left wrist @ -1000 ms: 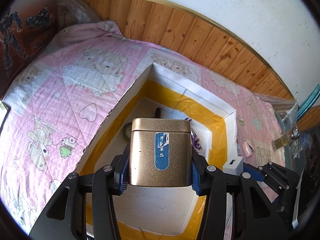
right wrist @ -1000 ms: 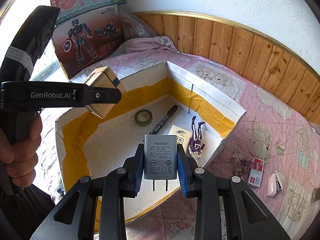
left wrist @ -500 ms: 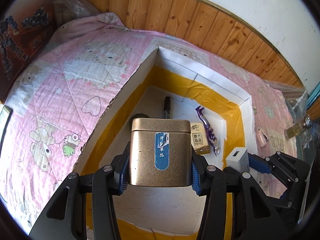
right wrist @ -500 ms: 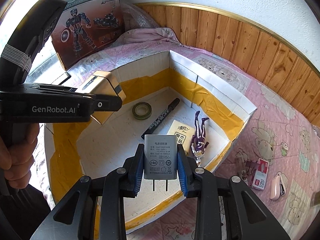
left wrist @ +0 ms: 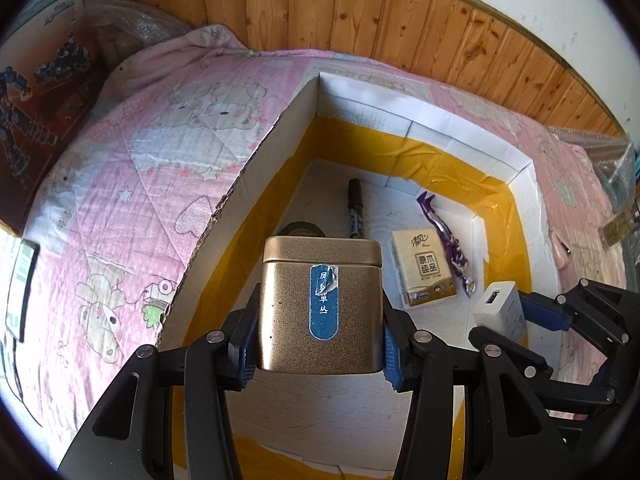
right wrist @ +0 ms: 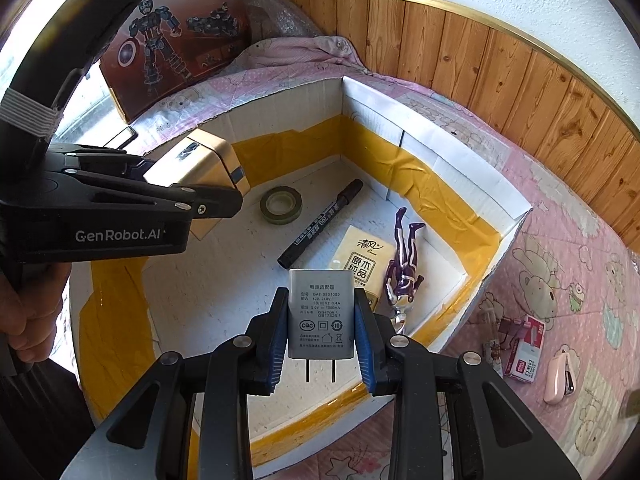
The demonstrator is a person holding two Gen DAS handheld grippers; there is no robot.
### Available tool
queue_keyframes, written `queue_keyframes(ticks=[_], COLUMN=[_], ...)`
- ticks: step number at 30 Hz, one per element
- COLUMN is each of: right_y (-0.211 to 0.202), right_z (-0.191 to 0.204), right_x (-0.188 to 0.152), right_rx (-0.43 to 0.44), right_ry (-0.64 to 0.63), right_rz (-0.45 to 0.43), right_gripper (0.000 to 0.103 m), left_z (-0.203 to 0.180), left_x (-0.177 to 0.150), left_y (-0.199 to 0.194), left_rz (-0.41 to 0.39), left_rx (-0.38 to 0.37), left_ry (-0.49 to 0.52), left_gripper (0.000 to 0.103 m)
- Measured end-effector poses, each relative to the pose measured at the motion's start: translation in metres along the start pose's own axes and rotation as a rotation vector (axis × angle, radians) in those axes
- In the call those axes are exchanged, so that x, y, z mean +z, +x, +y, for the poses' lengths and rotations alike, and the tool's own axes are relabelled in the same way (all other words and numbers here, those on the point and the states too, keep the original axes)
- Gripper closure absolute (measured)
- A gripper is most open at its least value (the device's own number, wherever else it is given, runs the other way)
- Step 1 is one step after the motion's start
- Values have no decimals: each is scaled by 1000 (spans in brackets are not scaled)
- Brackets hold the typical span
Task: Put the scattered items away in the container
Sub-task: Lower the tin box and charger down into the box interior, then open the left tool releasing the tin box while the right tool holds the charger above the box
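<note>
My left gripper (left wrist: 318, 328) is shut on a gold tin (left wrist: 319, 304) with a blue label, held above the open cardboard box (left wrist: 460, 140). The tin also shows in the right wrist view (right wrist: 200, 164). My right gripper (right wrist: 320, 332) is shut on a grey power adapter (right wrist: 321, 312), prongs toward the camera, over the box's near side (right wrist: 440, 152); the adapter also shows in the left wrist view (left wrist: 500, 312). Inside the box lie a tape roll (right wrist: 281, 204), a black marker (right wrist: 320, 222), a tissue pack (right wrist: 360, 256) and a purple figure (right wrist: 404, 264).
The box sits on a pink quilted bed (left wrist: 132, 168). On the quilt to the right lie a pink stapler (right wrist: 560, 376) and a red staple box (right wrist: 526, 356). A toy robot box (right wrist: 172, 40) leans at the back left. Wood panelling (right wrist: 520, 64) lines the wall.
Both grippers have moved further over the box with their loads. More of the box floor and the items in it show now.
</note>
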State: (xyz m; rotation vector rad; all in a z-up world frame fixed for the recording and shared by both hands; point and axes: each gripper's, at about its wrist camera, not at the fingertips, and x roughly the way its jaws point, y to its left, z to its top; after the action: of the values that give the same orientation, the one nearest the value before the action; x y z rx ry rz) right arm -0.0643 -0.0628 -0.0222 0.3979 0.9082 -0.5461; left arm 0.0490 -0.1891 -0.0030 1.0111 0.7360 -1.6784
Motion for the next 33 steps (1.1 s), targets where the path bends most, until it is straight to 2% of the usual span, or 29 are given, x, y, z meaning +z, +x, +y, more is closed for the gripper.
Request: queue_keyframes(ticks=[19,33], right_y=[10,6], right_z=[8,7], right_x=[4,6], right_rx=[-33,-46], right_ry=[-101,-104], right_rz=[78,74], right_gripper=[71,71], left_z=[-5,-2], left_x=[-4,-1], left_y=[20,22], left_rz=[71,84], left_rx=[92,92], left_ry=[106,86], left_gripper=[52,51])
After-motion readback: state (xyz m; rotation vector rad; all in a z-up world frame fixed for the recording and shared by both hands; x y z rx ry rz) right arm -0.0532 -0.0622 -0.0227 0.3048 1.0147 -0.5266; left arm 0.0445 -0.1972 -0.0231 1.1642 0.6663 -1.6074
